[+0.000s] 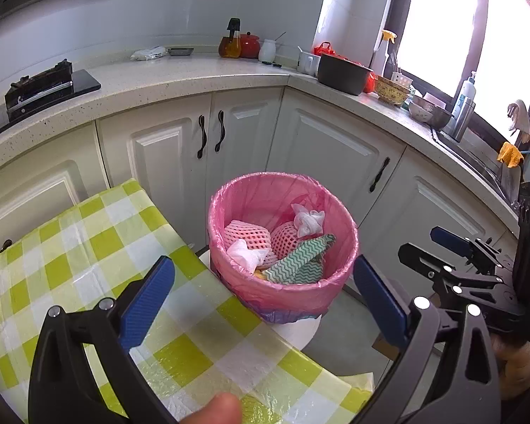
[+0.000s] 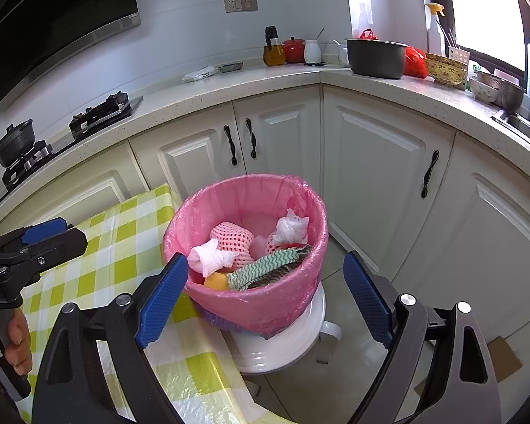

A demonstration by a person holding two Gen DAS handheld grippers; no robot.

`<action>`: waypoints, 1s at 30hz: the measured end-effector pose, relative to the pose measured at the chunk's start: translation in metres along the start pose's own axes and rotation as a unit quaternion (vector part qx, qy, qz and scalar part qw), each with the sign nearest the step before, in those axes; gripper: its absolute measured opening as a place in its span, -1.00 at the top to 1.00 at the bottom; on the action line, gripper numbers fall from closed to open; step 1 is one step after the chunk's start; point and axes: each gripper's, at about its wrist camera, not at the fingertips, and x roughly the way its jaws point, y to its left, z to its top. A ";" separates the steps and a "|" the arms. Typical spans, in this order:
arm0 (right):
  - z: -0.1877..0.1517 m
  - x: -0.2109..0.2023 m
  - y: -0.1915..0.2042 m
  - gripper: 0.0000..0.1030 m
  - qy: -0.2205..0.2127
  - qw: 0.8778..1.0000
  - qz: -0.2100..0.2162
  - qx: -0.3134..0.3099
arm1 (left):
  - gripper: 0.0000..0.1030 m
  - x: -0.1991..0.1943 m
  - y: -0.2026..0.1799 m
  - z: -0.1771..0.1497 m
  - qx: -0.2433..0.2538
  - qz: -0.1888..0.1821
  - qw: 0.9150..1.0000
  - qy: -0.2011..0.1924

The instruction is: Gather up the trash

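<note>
Glossy pink plastic bin liner (image 2: 265,304); shiny plastic-covered checked tablecloth (image 1: 88,247).

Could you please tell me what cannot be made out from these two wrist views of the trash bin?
- Bin bottom, both views: hidden under the wavy green cloth, tissues and pink foam nets.
- Yellow item, right wrist view: mostly buried; identity unclear.
- Table, left wrist view: its near part is covered by the open left gripper.
- White stool under the bin: legs mostly hidden.
- Window area, both views: overexposed.
</note>
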 end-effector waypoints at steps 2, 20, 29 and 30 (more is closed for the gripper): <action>0.000 0.000 0.000 -0.63 0.001 1.000 0.000 -0.002 | -0.90 0.000 0.000 0.000 0.000 0.000 1.000 0.000; 0.000 0.000 0.000 -0.64 0.002 1.000 0.002 0.000 | -0.90 0.001 -0.004 -0.002 0.002 0.000 1.000 0.002; -0.001 -0.001 -0.001 -0.64 0.001 1.000 0.005 0.000 | -0.90 0.002 -0.005 -0.003 0.004 0.000 1.000 0.003; -0.001 -0.001 -0.001 -0.64 0.002 1.000 0.005 0.000 | -0.90 0.001 -0.005 -0.003 0.003 -0.001 1.000 0.002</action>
